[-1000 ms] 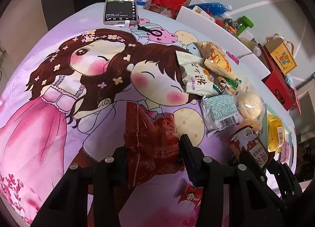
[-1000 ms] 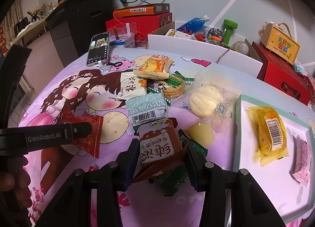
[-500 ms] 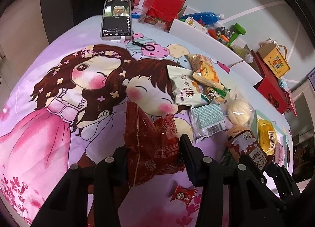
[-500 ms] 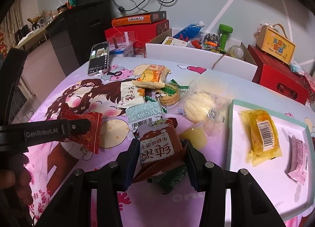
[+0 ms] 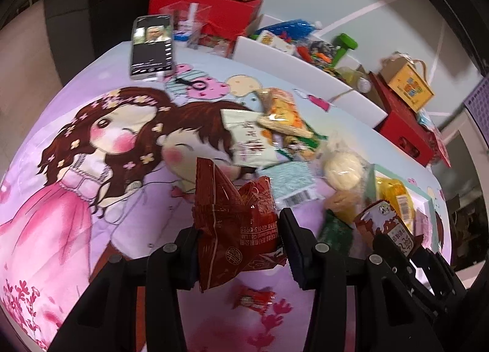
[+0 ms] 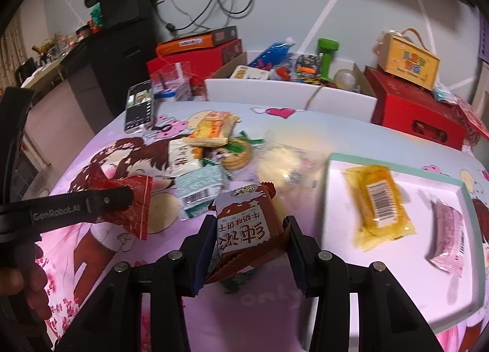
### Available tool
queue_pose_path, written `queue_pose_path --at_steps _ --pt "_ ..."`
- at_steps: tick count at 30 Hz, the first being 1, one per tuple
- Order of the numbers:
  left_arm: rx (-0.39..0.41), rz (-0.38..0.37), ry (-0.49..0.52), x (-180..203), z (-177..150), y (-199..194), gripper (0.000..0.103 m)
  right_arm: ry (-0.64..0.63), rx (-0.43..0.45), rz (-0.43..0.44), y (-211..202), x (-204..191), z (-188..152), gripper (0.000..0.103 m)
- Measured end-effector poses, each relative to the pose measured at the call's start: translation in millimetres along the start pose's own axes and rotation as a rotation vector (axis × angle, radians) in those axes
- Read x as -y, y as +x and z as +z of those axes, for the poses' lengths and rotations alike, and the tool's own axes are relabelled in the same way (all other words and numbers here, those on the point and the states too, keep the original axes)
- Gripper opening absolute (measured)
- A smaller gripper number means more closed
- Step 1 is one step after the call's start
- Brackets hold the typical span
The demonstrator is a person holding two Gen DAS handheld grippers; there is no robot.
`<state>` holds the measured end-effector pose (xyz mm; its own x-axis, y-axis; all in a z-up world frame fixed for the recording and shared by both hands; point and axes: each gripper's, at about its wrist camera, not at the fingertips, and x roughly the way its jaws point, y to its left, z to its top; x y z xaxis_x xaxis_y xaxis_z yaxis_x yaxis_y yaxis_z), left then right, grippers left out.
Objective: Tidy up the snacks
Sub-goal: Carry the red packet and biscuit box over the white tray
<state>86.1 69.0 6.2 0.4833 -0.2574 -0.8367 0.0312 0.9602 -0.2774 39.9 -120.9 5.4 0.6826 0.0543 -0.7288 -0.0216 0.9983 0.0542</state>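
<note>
- So far, the sorting looks partly done: two snacks, a yellow wrapped cake [image 6: 380, 203] and a pink wafer pack [image 6: 447, 237], already lie in the white tray [image 6: 397, 284] with the mint rim at the right of the surface [image 5: 61, 199], which wears a purple cartoon cloth.
- The left claw [image 5: 238, 240] is clamped on a red crinkly snack bag [image 5: 235, 220], held up above the cloth and well apart from the tray.
- The right claw [image 6: 249, 249] grips a brown milk biscuit pack [image 6: 244, 223], lifted just beside the tray's near left edge; judging by that, it is likely the next to go in.
- Left to sort: a loose heap in the middle of the surface, including a white packet [image 6: 183, 155], a pale teal packet with a barcode [image 6: 201, 188], an orange cracker pack [image 6: 212, 130], a round biscuit in a green wrapper [image 6: 237, 155] and a clear-wrapped bun [image 6: 279, 162].
- Only the left wrist view shows a small red candy [image 5: 253, 298] lying on the cloth below the held bag.
- Only the right wrist view shows the tray's whole floor and both packs in it clearly, plus the person's left hand [image 6: 21, 284] on the handle.
- A phone [image 5: 152, 46] lies at the far edge in both views.
</note>
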Motion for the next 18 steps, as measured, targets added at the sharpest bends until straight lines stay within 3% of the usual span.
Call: queue_pose_path --at_steps 18 --pt "-0.019 -0.136 0.268 115.5 -27.1 0.2 0.047 0.299 0.017 -0.191 -42.6 134.2 -18.0 0.048"
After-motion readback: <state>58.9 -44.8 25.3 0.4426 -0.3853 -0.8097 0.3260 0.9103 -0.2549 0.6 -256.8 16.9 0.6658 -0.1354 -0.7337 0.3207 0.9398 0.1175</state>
